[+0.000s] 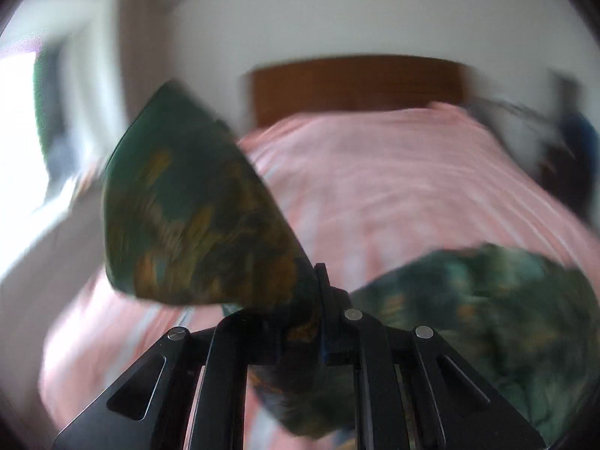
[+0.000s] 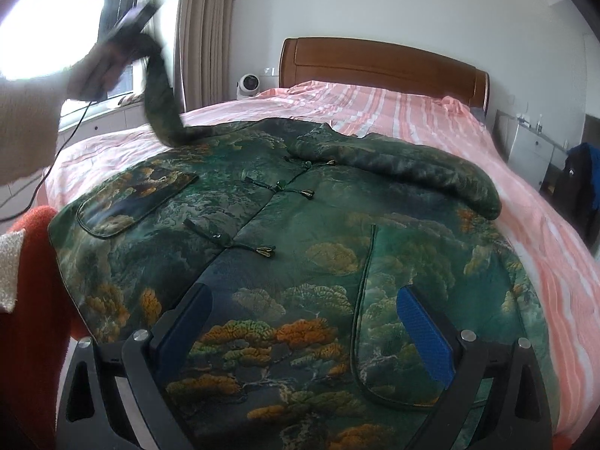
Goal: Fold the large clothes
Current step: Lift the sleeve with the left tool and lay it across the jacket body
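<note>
A large green jacket (image 2: 285,232) with a landscape print is spread front-up across the near part of a bed covered by a pink striped sheet (image 2: 412,112). Its knot buttons are fastened down the middle. The far-left sleeve (image 2: 159,105) is lifted well above the bed, its cuff clamped in the closed left gripper (image 1: 318,300), which is seen blurred at the upper left of the right wrist view. The other sleeve (image 2: 420,172) is laid across the chest on the far right.

The right gripper (image 2: 300,337) is held open over the near hem, its blue pads (image 2: 423,337) well apart, with nothing pinched between them.

A slip is judged the main risk: the fabric looks smooth, and only a small bite of cuff appears to be held. Should the sleeve be swung across quickly, the unpinned body could be dragged off square, and the fold could be spoiled. An orange cloth (image 2: 33,300) at the near left could also be caught.
</note>
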Demonstrator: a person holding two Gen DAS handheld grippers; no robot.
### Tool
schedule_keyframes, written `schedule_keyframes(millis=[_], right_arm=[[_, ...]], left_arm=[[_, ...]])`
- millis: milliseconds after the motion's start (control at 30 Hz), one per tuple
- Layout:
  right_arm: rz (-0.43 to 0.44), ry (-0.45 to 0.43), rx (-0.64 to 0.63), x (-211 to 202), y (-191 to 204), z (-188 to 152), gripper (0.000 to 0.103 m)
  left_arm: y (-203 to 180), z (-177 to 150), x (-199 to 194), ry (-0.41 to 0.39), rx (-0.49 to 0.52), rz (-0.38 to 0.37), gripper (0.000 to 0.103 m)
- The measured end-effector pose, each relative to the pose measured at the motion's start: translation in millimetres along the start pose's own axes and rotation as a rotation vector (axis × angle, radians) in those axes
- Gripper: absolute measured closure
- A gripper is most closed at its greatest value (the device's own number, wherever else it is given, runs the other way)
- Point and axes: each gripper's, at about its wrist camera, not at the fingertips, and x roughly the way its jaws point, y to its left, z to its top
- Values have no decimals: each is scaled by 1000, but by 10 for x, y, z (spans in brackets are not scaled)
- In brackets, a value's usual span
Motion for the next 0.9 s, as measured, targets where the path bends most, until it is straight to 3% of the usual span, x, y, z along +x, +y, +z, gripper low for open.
schedule_keyframes(millis=[67, 133, 167, 200, 267, 367, 467, 567, 667, 733, 800, 900], right_arm=[[-1, -7, 14, -17, -30, 6, 5], [-2, -12, 29, -40, -62, 7, 5], [-4, -15, 37, -53, -84, 7, 5], [-6, -17, 43, -64, -104, 5, 5], [-11, -20, 54, -85, -140, 5, 5], [-11, -31, 71, -134, -186, 5, 5], [-3, -42, 90, -163, -239, 2, 5], [8, -44, 115, -152, -303, 17, 5], [16, -36, 138, -115, -347, 27, 5], [18, -28, 145, -97, -354, 18, 5], [17, -25, 147, -96, -355, 16, 5], [12, -40, 138, -139, -342, 19, 5]], left_arm=[[-794, 51, -41, -59, 205, -67, 89], [-1540, -114, 14, -75, 406, -124, 81], [-1967, -311, 111, -43, 525, -172, 65], [-2228, -485, 192, 2, 602, -195, 30], [-2641, -899, 337, 66, 740, -212, 10], [-2769, -1294, 326, 116, 836, -255, 10], [-2562, -1290, 206, 156, 783, -301, 10], [-2096, -992, 75, 177, 576, -368, 1], [-1646, -698, 171, 190, 363, -372, 1], [-1331, -596, 413, 206, 223, -314, 1], [-1021, -621, 771, 261, 79, -199, 1], [-636, -925, 1258, 427, -69, -94, 1]])
